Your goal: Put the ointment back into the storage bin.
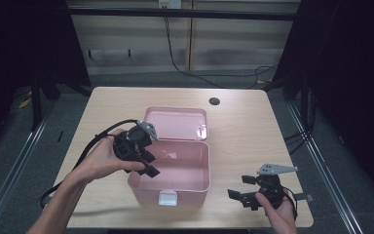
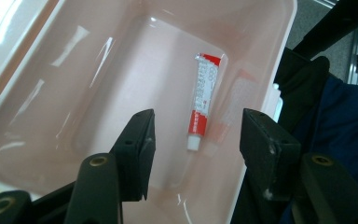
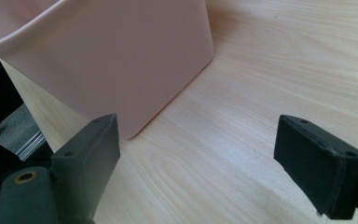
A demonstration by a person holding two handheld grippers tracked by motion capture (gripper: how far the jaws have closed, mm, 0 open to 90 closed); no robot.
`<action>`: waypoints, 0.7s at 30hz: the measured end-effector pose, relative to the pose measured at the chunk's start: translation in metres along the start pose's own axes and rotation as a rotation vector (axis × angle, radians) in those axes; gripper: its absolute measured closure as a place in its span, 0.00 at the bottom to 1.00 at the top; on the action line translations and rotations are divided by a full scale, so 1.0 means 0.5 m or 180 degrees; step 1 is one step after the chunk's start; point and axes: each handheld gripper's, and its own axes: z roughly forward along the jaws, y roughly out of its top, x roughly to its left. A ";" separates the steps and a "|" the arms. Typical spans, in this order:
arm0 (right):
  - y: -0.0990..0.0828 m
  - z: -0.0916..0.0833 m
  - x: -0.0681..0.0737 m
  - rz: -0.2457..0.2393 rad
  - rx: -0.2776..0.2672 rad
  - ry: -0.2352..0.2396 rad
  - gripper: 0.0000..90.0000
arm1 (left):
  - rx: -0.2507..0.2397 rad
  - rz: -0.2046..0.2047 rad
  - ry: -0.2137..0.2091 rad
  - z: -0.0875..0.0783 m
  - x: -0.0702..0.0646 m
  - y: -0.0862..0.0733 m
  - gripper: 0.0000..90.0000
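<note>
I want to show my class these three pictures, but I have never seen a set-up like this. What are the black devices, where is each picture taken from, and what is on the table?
A person sits at a wooden table and holds a hand-operated two-jaw gripper in each hand; there is no robot arm. The high view looks down from above. The other two come from cameras riding on each gripper, looking along its black jaws.

On the table stands a pink box with its lid open. The left gripper hangs over the box, jaws open, holding nothing; its view shows a small red and white tube lying on the box floor. The right gripper is near the table beside the box, also open and holding nothing.
</note>
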 end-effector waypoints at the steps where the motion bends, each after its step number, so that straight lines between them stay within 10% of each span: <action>1: 0.000 0.000 0.000 0.0001 -0.0001 0.0001 0.16 | -0.0001 0.0008 0.0000 -0.003 0.001 -0.002 0.50; 21: 0.000 0.001 0.001 0.0014 0.0010 -0.0005 0.16 | -0.0231 -0.0178 0.0214 -0.055 0.005 -0.090 0.45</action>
